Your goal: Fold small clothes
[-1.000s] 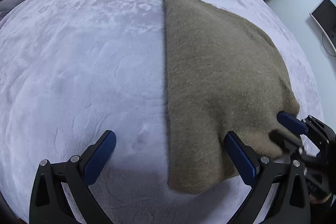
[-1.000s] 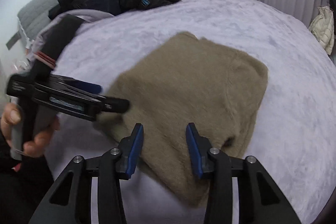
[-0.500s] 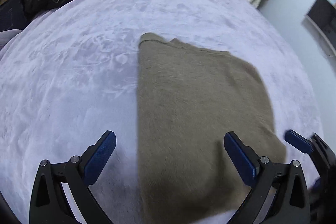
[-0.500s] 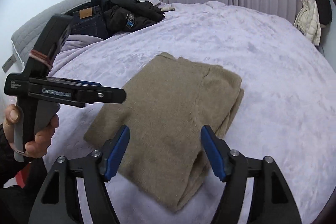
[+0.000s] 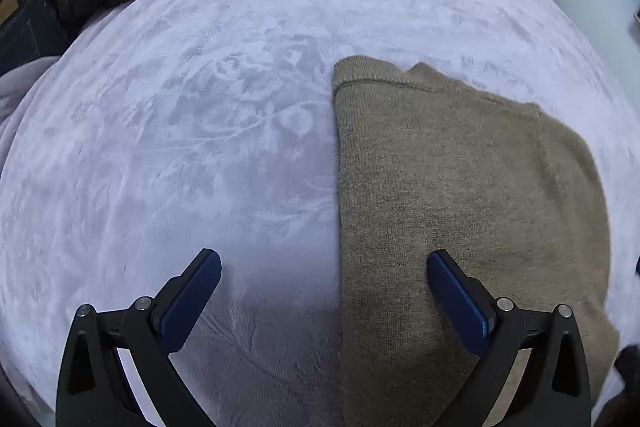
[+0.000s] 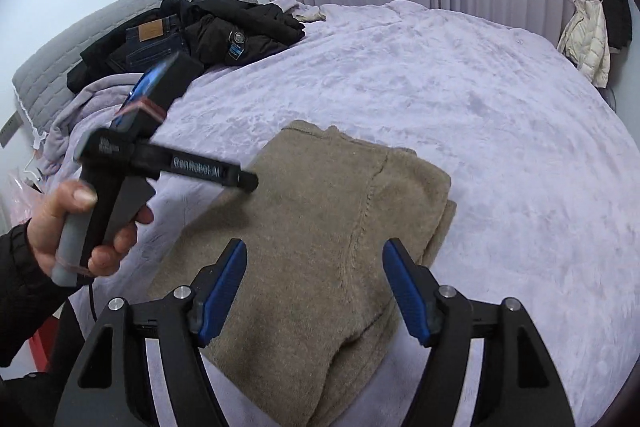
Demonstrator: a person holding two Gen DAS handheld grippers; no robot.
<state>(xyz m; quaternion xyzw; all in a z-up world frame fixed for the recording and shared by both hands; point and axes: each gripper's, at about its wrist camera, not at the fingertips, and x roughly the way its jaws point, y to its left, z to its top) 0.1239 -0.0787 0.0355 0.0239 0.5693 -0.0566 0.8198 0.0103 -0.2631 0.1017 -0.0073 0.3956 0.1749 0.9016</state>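
Our brown sweater lies folded on the bed. Our right claw hangs wide open right over its near end, holding nothing. Our left claw, also open and empty, sits over its left edge.

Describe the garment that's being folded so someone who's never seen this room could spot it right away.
Start with the big bed under the pale lilac plush blanket. Near its front edge, just ahead of the open right gripper, lies a folded tan knit sweater. It is the only brown, fuzzy piece lying flat, well apart from the heap of black jacket and blue jeans at the headboard.
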